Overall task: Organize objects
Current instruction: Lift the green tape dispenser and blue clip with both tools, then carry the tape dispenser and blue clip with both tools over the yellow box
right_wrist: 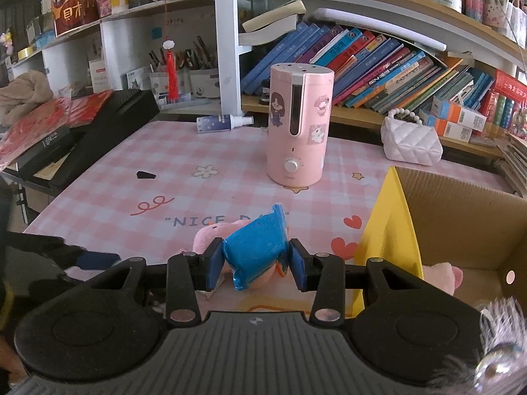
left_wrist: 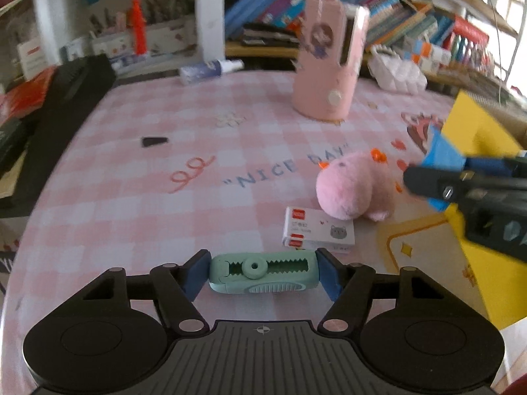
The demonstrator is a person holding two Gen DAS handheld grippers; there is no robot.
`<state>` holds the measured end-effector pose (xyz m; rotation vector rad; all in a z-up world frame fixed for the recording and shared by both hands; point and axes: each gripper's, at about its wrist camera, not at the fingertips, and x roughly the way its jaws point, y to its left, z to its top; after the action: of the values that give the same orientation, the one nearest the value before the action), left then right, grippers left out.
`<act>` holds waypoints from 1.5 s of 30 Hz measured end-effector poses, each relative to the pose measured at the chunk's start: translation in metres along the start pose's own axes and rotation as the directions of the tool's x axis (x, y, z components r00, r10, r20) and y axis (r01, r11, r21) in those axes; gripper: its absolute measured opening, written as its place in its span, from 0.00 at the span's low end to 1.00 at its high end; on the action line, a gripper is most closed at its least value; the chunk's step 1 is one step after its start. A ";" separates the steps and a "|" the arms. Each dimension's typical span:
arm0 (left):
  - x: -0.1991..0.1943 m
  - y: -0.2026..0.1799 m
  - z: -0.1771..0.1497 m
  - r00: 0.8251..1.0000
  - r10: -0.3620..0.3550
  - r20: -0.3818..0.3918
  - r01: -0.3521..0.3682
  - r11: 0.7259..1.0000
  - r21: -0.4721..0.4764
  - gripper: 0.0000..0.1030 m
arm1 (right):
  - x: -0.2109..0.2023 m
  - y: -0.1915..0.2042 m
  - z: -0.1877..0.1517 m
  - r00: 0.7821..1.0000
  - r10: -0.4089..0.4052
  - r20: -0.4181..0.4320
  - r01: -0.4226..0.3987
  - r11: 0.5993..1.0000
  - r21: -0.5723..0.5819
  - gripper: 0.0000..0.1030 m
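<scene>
At three o'clock we've got the yellow-flapped cardboard box [right_wrist: 461, 217], open as the likely drop spot, a pink toy already inside. Pink plush [left_wrist: 354, 187] lies at one o'clock on our table [left_wrist: 164, 177]. Our right gripper [right_wrist: 255, 261] clamps a blue packet [right_wrist: 257, 247], lifted clear for carrying. Our left gripper [left_wrist: 263, 275] pinches the green stapler-like tool [left_wrist: 263, 273] endwise, low at six o'clock.
</scene>
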<state>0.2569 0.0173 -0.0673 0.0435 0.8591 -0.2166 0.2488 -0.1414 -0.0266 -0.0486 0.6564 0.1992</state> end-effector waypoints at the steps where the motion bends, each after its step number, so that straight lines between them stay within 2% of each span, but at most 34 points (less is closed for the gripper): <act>1: -0.006 0.002 0.000 1.000 0.006 0.012 -0.005 1.000 -0.010 0.67 | 0.000 0.002 0.000 1.000 0.002 -0.004 -0.002 1.000 0.000 0.38; 7: -0.045 0.017 -0.003 0.997 0.035 0.074 -0.029 0.996 -0.082 0.67 | -0.008 0.013 -0.001 1.000 0.017 -0.001 -0.017 1.000 -0.006 0.38; 13: -0.074 0.021 -0.013 0.993 0.040 0.109 -0.030 0.995 -0.092 0.67 | -0.019 0.021 -0.006 1.000 0.024 -0.011 -0.024 1.000 -0.010 0.38; 31: -0.124 0.014 -0.065 0.993 0.019 0.119 -0.008 0.996 -0.085 0.67 | -0.070 0.040 -0.039 0.999 0.021 -0.038 -0.022 1.000 -0.018 0.38; 45: -0.172 0.017 -0.120 0.993 0.027 0.117 -0.016 0.995 -0.094 0.67 | -0.119 0.070 -0.081 0.998 0.038 -0.055 -0.039 0.999 -0.019 0.38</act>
<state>0.0619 0.0785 -0.0163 -0.0466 0.7495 -0.1572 0.0942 -0.1018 -0.0170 -0.0609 0.7103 0.2422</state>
